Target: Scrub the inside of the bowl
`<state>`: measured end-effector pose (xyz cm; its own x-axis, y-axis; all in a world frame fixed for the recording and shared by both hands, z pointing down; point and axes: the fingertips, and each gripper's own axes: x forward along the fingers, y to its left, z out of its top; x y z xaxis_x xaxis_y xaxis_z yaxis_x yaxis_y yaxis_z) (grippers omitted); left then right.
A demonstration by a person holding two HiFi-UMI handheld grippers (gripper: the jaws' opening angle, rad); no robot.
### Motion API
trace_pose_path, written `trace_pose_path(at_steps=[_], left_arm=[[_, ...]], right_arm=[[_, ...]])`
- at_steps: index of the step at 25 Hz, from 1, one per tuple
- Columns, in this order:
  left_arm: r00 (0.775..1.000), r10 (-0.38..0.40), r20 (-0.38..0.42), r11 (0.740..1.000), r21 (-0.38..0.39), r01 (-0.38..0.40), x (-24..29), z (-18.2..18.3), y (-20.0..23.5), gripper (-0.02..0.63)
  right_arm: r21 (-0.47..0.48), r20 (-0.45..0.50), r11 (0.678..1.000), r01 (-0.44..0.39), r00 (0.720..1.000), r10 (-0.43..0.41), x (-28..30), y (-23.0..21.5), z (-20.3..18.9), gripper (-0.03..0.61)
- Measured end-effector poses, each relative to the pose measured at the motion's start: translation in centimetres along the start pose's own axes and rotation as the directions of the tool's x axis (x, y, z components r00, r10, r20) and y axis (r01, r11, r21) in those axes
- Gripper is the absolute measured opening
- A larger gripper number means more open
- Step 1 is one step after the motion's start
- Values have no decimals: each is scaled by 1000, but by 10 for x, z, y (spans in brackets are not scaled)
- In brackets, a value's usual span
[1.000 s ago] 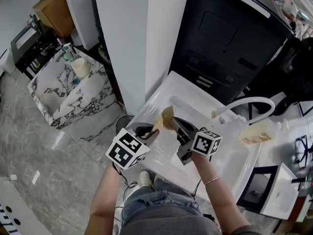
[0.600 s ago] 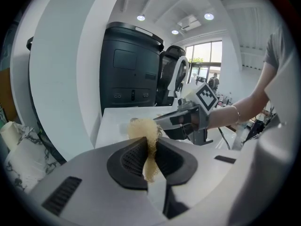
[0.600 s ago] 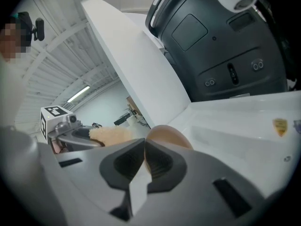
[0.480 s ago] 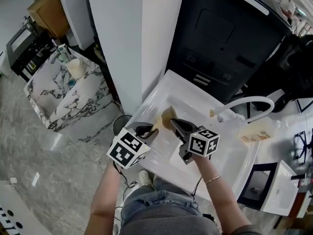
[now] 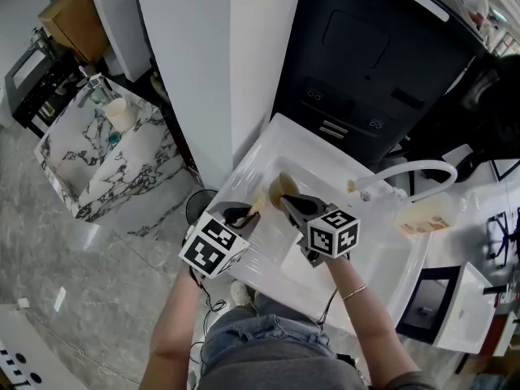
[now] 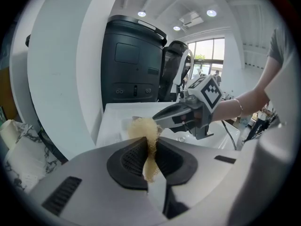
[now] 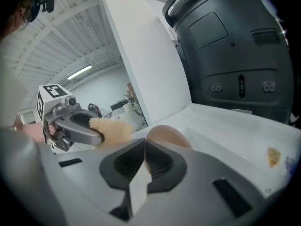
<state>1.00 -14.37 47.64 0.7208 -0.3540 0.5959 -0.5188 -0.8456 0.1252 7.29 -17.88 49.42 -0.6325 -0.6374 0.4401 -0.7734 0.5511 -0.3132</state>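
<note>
A small tan bowl hangs over the white sink, tilted on its side. My right gripper is shut on its rim; in the right gripper view the bowl bulges just past the closed jaws of that gripper. My left gripper is shut on a pale yellow fibrous scrub pad. In the left gripper view the pad sticks up between the jaws of the left gripper and reaches the right gripper. The bowl's inside is hidden.
A white curved faucet arches over the sink's right side, with a yellowish bottle beside it. A tall black appliance stands behind the sink. A white pillar rises at left, with a marble-patterned stand beyond it.
The right gripper and bowl have shifted slightly left, towards the scrub pad. The left gripper has hardly moved. The head camera has drifted a little.
</note>
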Motion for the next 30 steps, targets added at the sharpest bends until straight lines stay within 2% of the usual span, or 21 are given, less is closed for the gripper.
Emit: trace_pose_path(at_steps=[7,13,20,30], left_arm=[[1000,4,1,1000,4,-4,12,3,6,44],[1000,-4,2,1000,-8,4,22,7,12,44],[1000,-20,-2,1000,-17,20,28,6,17,44],[1000,-26,-15,999,-26,25,36,3,23,44]], right_arm=[[-158,-94,986,42,994,-58,6,-7,-11,18],[-244,-161,968,58,982,-100,15,-17,-21,18],[-347,-230,936,53,963,-140,25,-23,-33,18],[-473,-271,881,30,946,-178,37,-27,-37,18]])
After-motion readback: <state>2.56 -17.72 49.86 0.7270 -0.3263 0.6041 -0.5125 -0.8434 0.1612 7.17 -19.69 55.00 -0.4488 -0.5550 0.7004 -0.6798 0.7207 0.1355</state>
